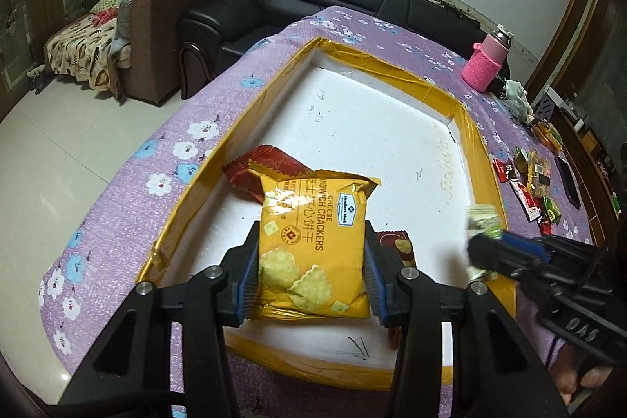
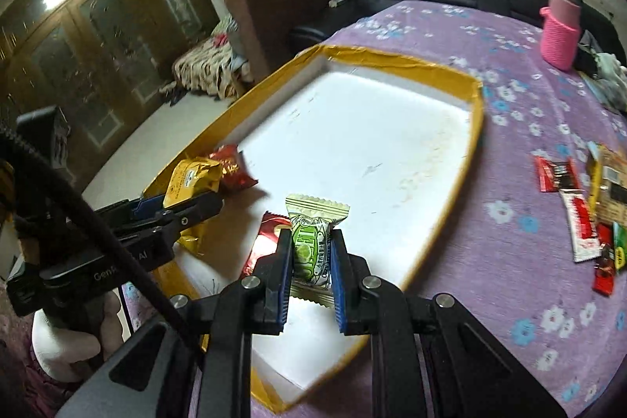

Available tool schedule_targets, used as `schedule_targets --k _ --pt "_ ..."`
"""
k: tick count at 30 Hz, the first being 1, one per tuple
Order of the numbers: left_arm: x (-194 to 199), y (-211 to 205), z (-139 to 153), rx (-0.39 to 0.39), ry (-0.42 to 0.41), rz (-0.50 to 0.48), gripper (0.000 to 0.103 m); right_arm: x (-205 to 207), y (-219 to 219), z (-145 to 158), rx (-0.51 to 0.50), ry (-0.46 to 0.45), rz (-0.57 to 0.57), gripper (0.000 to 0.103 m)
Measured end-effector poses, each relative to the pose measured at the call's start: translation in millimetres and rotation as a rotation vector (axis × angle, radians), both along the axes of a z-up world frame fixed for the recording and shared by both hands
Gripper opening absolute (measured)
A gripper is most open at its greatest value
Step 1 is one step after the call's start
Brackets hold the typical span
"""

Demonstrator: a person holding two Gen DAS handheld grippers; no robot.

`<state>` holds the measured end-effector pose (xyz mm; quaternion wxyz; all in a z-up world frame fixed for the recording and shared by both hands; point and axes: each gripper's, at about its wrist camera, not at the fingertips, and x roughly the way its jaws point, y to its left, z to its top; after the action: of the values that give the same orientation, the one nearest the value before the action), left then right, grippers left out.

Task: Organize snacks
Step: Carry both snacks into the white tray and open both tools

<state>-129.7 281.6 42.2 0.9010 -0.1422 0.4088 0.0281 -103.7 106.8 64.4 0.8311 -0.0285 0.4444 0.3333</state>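
So the biggest thing on the purple flowered tablecloth (image 1: pixel 117 190) was the shallow white tray with yellow-taped edges (image 1: pixel 250 120), clearly the place the snacks were being collected into. It was mostly bare, with the few packets in it bunched at the near left corner, which I'd guess was just the sorter filling it from one side.

The left gripper (image 1: pixel 313 261) was clamped on the yellow cheese cracker bag (image 1: pixel 313 237), pads squeezing both its long sides, holding it low over the tray floor beside a red packet (image 1: pixel 266 163). Looked like it was about to be laid next to or partly on that one. Another dark red packet (image 1: pixel 399 241) lay just behind the right pad, so that could get bumped.

The right gripper (image 2: pixel 311 253) was clenched on a small green-and-white candy wrapper (image 2: pixel 315 245), also over the tray, near the left one. The two grippers were close together, so crowding seemed the main risk.

Still unsorted: a loose pile of small red, green and brown packets (image 1: pixel 529 183) on the cloth off the tray's right side. A pink bottle in a knitted sleeve (image 1: pixel 486 61) stood at the far corner, well out of the way.
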Motion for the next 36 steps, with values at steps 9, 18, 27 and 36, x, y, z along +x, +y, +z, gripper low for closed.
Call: schedule_targets --k 9,18,27,36 --pt "-5.9 2.5 3.0 -0.047 0.000 -0.026 0.057 1.3 23.1 -19.8 -0.056 0.023 0.014 0.016" --pt "-19.0 4.0 21.1 -0.070 -0.056 -0.013 0.064 -2.3 23.3 -14.7 -0.046 0.007 0.011 0.020" --pt "-27.8 7.6 32.6 -0.165 -0.095 0.006 0.073 -13.8 1.5 3.4 0.036 -0.007 -0.015 0.029" --pt "-36.6 -6.3 45.6 -0.209 -0.120 -0.019 0.085 -22.7 -34.7 12.1 0.088 -0.009 -0.071 0.032"
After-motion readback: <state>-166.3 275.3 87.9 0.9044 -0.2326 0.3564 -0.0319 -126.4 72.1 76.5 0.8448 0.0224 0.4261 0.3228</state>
